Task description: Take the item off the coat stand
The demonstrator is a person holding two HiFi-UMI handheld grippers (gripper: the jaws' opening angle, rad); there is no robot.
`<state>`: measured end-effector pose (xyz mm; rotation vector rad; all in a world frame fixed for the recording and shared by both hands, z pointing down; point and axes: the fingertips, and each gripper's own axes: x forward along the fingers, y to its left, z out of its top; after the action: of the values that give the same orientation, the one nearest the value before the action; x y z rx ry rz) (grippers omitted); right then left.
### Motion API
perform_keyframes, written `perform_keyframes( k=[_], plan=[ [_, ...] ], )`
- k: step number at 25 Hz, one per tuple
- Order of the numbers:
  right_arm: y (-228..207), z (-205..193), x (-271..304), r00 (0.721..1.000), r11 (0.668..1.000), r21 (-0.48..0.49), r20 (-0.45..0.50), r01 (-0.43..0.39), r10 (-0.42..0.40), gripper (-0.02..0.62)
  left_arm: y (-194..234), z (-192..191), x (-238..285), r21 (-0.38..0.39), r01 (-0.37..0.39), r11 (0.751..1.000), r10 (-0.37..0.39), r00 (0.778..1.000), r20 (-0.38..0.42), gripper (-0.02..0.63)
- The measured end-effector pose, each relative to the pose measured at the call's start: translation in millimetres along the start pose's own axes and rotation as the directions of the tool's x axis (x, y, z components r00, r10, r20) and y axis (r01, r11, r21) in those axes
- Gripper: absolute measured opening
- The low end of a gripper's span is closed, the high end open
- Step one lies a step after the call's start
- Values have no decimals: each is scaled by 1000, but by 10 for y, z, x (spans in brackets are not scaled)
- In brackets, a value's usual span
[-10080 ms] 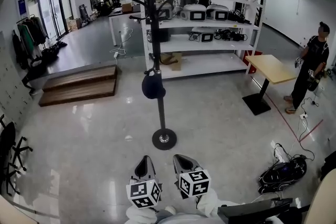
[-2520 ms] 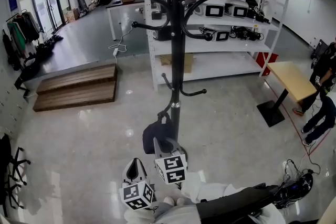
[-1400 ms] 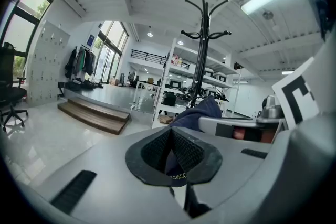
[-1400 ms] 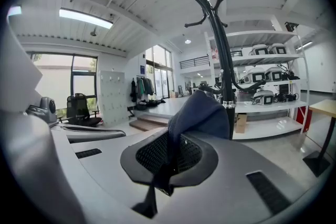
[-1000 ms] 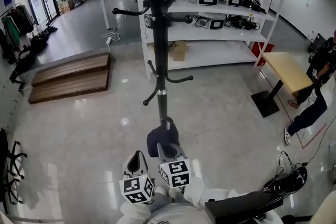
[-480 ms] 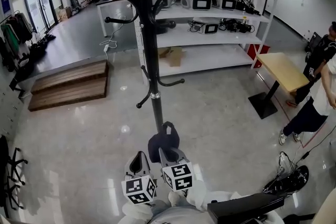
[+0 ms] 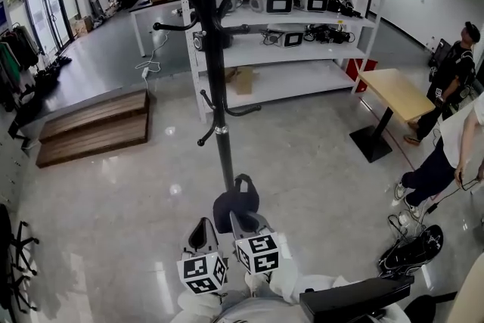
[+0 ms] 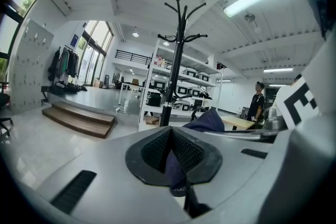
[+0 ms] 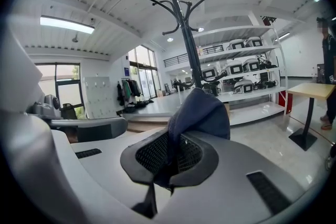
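Although the white shelving rack (image 7: 302, 34) at one o'clock fills most of the far side of the room, the thing that matters is the black coat stand (image 7: 219, 132), which rises at twelve o'clock straight ahead of the person. Its hooks, as far as they show, are bare. The dark blue fabric item (image 7: 234, 202) is off the stand. It sits at six o'clock from the pole's lower end, close in front of the person, and both gripper views show the stand standing well behind it.

The right gripper (image 7: 242, 222) has its jaws clamped on a fold of the fabric. In its own view the cloth bulges up above the pads and a thin tail runs down through them. The left gripper (image 7: 201, 229) is at nine o'clock from the right one, apart from the item, with its jaws together. A dark sliver shows in the seam, and what it is cannot be told.

The item looks light, soft and limp. It should sag and swing rather than resist, and a pinch on a thick fold or seam should hold better than one on a single loose layer.
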<state>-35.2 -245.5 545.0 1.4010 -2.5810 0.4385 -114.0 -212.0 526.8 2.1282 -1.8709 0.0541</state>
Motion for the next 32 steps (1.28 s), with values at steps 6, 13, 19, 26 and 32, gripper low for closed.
perform_keyframes(
  k=[6,13,19,26,32],
  plan=[
    [119,-49,-205,999,998,14,6,54,-54,20,-31,-36,-239,1,51,999,-51,999,-3,-8],
    [267,-125,-429,996,995,35,17,91,-92,20,-62,-90,-469,3,90,996,-90,996,-1,-8],
    [349,-115,-471,997,997,26,7,74,-74,20,-56,-67,-543,-9,82,997,-82,997,7,-8],
    [344,-60,-473,998,999,1,19,54,-54,20,-49,-40,-489,-3,64,998,-63,998,21,-8],
    [255,-39,-462,999,999,1,12,51,-51,20,-114,-11,-422,-3,63,998,-63,998,13,-8]
  ],
)
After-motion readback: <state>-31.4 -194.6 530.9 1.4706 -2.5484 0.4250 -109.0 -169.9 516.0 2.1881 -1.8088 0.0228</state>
